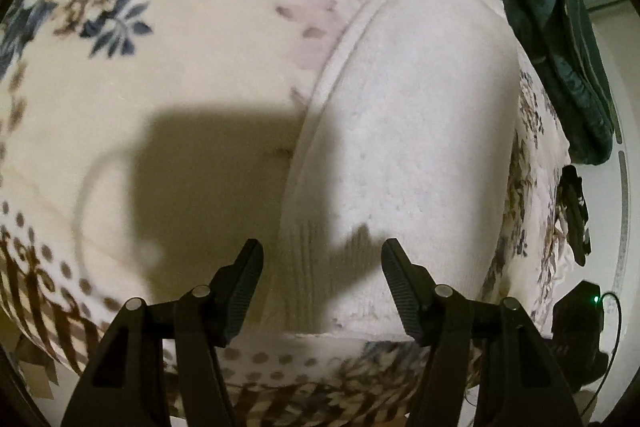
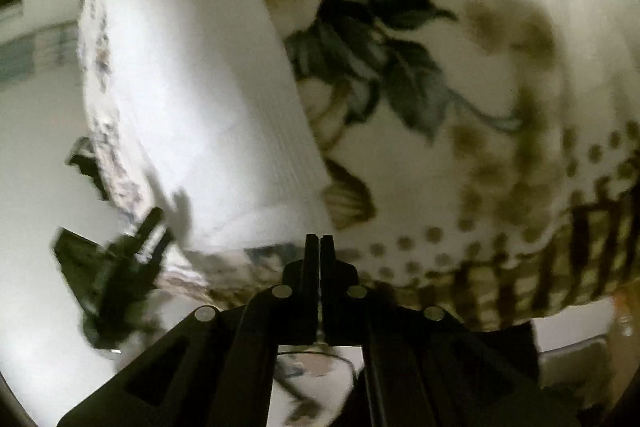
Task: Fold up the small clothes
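Hovering left gripper (image 1: 322, 269) over white garment (image 1: 416, 131)

A plush cream blanket printed with blue and brown flowers (image 1: 120, 75) is spread over the surface, with a band of brown dots and dark stripes along its near edge (image 2: 520, 267). A pale, smooth floor (image 1: 624, 75) is seen beyond the right edge. Hard shadows are cast on the blanket by strong light from above.
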`<state>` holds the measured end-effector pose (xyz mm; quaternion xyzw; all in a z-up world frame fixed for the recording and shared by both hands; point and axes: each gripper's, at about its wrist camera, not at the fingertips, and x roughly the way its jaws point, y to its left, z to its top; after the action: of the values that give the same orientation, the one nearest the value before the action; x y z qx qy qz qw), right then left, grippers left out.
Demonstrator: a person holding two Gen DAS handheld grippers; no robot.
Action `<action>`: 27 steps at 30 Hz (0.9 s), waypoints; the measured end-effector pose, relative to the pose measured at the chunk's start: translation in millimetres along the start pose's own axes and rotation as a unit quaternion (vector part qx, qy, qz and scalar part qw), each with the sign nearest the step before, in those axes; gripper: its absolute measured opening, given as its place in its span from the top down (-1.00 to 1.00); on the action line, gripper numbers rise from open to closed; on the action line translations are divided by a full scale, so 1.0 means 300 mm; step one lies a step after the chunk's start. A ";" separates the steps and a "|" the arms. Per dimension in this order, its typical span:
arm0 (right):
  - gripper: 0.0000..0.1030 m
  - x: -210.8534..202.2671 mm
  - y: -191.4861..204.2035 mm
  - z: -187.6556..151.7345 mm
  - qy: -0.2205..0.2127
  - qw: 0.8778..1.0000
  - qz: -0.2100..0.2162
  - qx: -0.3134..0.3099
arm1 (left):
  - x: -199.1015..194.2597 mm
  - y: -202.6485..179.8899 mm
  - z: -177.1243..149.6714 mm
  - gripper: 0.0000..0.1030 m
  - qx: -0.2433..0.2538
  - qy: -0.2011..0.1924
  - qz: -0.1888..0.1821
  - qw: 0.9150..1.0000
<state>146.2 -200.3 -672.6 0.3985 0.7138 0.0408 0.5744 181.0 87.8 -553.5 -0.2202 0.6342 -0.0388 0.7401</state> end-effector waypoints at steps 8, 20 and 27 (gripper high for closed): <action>0.86 0.084 0.071 0.137 -0.015 1.000 -0.001 0.001 | 0.011 0.014 -0.013 -0.13 -0.006 0.003 -0.001 1.000; 0.91 -0.017 0.166 -0.025 -0.050 0.993 -0.079 -0.073 | -0.008 -0.005 -0.038 0.95 0.012 -0.011 0.019 1.000; 0.91 -0.049 0.158 -0.042 -0.040 0.995 -0.062 -0.073 | -0.158 0.032 -0.032 0.96 -0.008 -0.057 0.000 0.998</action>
<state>160.7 -172.2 -632.2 0.3112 0.7087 0.0411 0.6319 160.5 109.8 -514.5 -0.2280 0.5913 -0.0213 0.7732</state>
